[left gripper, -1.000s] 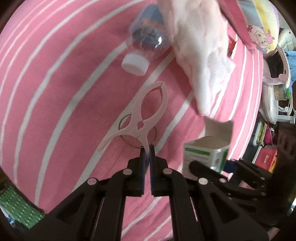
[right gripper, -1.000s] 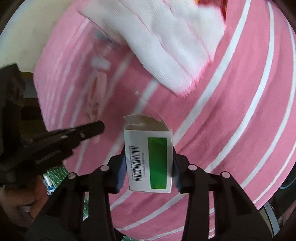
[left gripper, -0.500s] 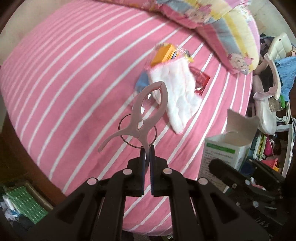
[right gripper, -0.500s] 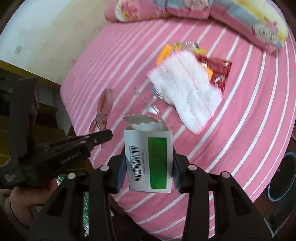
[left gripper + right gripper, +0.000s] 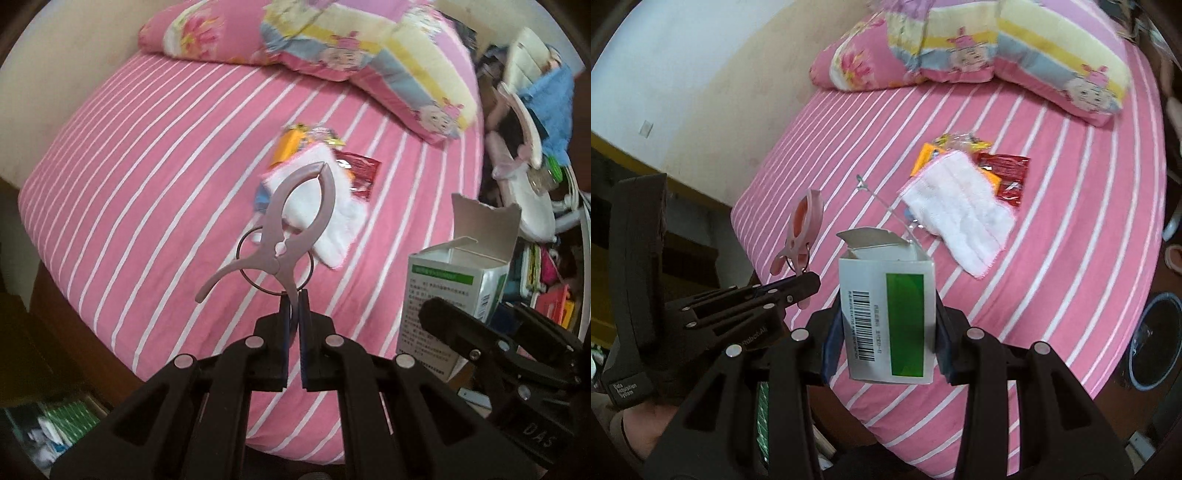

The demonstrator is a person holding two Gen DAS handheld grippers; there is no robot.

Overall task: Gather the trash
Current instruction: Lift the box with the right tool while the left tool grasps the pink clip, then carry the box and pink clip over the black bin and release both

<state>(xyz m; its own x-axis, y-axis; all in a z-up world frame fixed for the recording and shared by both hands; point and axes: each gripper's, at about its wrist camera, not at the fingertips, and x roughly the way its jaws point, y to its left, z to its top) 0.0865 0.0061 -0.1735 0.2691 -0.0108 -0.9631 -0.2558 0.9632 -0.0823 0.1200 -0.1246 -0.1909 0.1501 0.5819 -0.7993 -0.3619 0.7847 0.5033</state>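
Open white-green carton, pink clip, possibly plastic

Soft, even indoor light; fisheye bending curved the edges, dark vignette corners, slight blur toward the rims

My left tool lifts a clothes peg above the bed, my right tool beside it holds an open carton, towel over wrappers mid-bed, pillows behind
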